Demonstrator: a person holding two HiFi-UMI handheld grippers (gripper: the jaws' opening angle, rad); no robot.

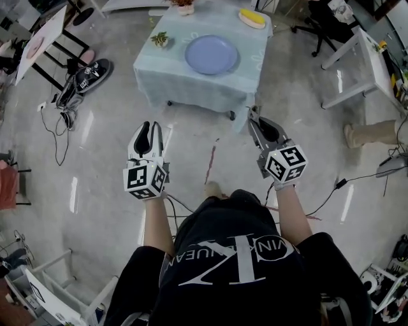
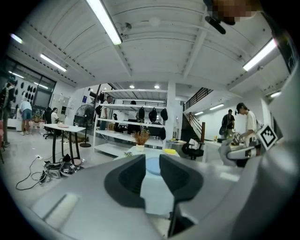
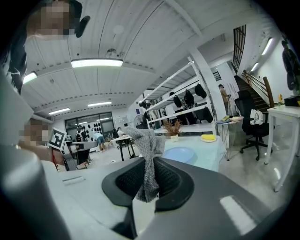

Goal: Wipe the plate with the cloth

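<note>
Head view: I'm standing back from the table (image 1: 191,83), both tools over bare floor, well short of it. The plate (image 1: 211,54) sits near the middle of the pale tablecloth, blue, nothing on it. A shallow white dish (image 1: 252,19) at the far right corner holds something yellow. A small green plant (image 1: 159,39) stands just left of the plate. A pot (image 1: 183,7) with dried stems sits at the far edge. The left gripper (image 1: 150,127) and right gripper (image 1: 256,121) both point toward the table. I can't make out the cloth from up here.

Left gripper view: left gripper (image 2: 151,161) has its jaws slightly apart with nothing between them. The plate and the tablecloth show through the gap, far off.

Right gripper view: right gripper (image 3: 149,161) is clamped on the cloth (image 3: 146,140), a grey knit bunched up and standing above the jaws, with a short end hanging below. The plate is ahead and to the right on the table, empty, well apart from the cloth. The yellow item is in its dish beyond it, the dried stems in their pot behind.
</note>
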